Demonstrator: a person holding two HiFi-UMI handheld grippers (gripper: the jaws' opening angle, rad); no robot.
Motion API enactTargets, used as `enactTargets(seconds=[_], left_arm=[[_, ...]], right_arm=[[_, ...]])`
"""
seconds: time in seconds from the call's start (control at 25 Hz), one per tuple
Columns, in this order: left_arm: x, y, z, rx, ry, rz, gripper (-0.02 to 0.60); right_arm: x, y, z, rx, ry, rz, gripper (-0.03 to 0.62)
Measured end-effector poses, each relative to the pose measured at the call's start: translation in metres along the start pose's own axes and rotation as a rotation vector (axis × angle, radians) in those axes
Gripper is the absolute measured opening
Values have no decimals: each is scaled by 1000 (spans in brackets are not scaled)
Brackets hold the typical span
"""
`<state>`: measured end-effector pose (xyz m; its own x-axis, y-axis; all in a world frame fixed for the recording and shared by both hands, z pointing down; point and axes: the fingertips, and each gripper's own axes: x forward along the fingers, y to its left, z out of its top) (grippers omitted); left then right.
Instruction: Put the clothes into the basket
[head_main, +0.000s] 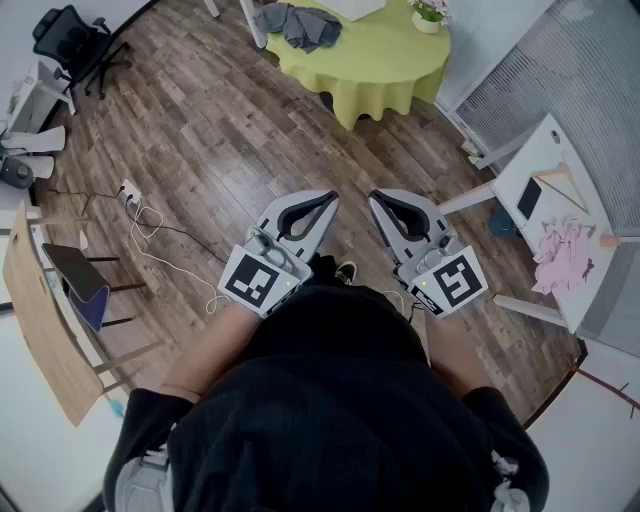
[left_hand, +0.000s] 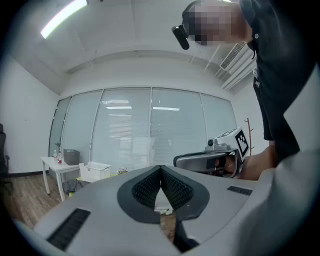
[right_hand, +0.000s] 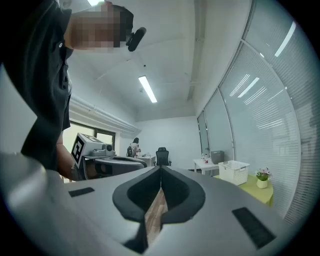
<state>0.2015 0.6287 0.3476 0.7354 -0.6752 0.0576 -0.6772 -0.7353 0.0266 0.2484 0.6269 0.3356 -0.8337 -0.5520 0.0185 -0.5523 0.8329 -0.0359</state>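
Grey clothes (head_main: 300, 25) lie heaped on the round yellow-green table (head_main: 385, 65) at the far end of the room. A pink garment (head_main: 562, 255) lies on the white table (head_main: 545, 150) at the right. A white slatted basket (right_hand: 233, 171) stands on the green table; it also shows as the basket (left_hand: 94, 171) in the left gripper view. Both grippers are held at waist height over the wooden floor, far from the clothes. My left gripper (head_main: 330, 197) is shut with nothing in it, its tips (left_hand: 161, 167) meeting. My right gripper (head_main: 376, 197) is likewise shut and empty, tips (right_hand: 161, 167) together.
A black office chair (head_main: 70, 40) stands far left. A power strip with white cables (head_main: 135, 200) lies on the floor. A wooden board and a chair (head_main: 60, 290) stand at the left. A flower pot (head_main: 430, 15) sits on the green table, a hanger (head_main: 560, 185) on the white one.
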Motion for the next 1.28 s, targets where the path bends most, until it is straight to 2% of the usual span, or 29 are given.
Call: enactTargets(seconds=[0.24, 0.56, 0.84, 1.2, 1.28], left_arm=[[-6, 3, -4, -5, 13, 4, 10], [-15, 26, -1, -2, 11, 54, 10], [-23, 68, -2, -28, 8, 90, 10], [-20, 145, -7, -31, 35, 83, 11], [-20, 162, -4, -41, 8, 77, 11]], right_arm=[[3, 4, -3, 3, 5, 11, 26], [26, 2, -6, 28, 13, 38, 26], [68, 0, -7, 26, 35, 88, 26], [149, -17, -5, 16, 67, 116, 26], [166, -18, -5, 17, 77, 120, 26]])
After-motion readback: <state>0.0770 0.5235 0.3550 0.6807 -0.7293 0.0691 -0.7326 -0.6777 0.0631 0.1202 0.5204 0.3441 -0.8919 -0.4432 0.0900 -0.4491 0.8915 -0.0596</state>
